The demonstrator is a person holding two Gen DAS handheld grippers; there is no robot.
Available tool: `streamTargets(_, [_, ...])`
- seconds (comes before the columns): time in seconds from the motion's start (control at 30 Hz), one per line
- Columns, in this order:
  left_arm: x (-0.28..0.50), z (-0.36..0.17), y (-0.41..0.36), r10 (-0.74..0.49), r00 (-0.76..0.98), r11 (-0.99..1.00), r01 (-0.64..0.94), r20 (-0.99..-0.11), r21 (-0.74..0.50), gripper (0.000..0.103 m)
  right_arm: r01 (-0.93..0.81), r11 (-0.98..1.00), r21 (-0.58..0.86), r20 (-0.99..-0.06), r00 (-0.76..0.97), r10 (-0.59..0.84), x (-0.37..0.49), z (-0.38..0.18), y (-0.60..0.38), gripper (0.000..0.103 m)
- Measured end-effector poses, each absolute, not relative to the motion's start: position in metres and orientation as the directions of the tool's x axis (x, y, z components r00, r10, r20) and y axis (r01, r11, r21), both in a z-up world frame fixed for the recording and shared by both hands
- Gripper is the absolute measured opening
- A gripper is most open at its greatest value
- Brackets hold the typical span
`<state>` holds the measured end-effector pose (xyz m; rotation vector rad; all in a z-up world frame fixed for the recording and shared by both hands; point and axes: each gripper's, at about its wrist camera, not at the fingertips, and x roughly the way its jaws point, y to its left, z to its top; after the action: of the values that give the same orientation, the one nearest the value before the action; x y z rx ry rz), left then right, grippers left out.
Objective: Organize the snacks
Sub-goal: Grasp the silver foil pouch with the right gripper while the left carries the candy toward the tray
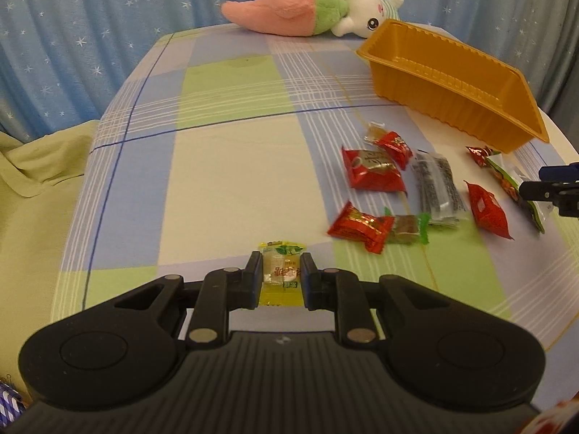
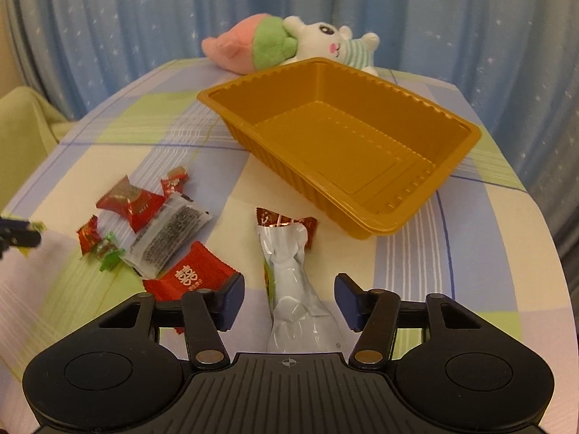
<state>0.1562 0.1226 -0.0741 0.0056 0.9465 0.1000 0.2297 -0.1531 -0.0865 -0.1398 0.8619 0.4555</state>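
Snacks (image 1: 372, 170) in crinkly foil wrappers lie scattered; left gripper (image 1: 281, 275) jaws clamp a yellow sachet (image 1: 281, 271), right gripper (image 2: 288, 298) jaws straddle a glossy silver pouch (image 2: 293, 282), untouching.

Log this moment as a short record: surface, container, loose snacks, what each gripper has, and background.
surface: table under a checked cloth
container: gold plastic tray, nothing in it
loose snacks: red packets, a dark seaweed-like packet and a green-ended candy lie in a cluster on the cloth, outside the tray
left gripper: shut on a yellow-green candy packet
right gripper: jaws apart around a silver-backed packet, pads not touching it
background: plush rabbit behind the tray, blue starred curtain
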Motion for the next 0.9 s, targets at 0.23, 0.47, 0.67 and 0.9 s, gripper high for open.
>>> streamTargets(0.23, [0.161, -0.069, 0.129, 0.077, 0.593, 0.997, -0.056, -0.802, 0.054, 0.019, -0.489, 0.872, 0.006, -0.792, 0.53, 0.302, 0.243, -0.096, -0.141, 0.043])
streamTargets(0.47, [0.172, -0.06, 0.126, 0.037, 0.612, 0.998, 0.01, -0.79, 0.055, 0.019, -0.492, 0.871, -0.006, -0.806, 0.517, 0.287, 0.24, -0.093, -0.138, 0.028])
streamTargets(0.67, [0.188, -0.047, 0.121, -0.016, 0.631, 0.996, 0.078, -0.776, 0.043, 0.019, -0.432, 0.896, 0.108, -0.789, 0.512, 0.341, 0.23, -0.074, -0.148, 0.027])
streamTargets(0.9, [0.22, -0.027, 0.107, -0.092, 0.66, 0.982, 0.183, -0.745, 0.04, 0.019, -0.366, 0.896, 0.252, -0.723, 0.545, 0.425, 0.224, -0.035, -0.155, 0.027])
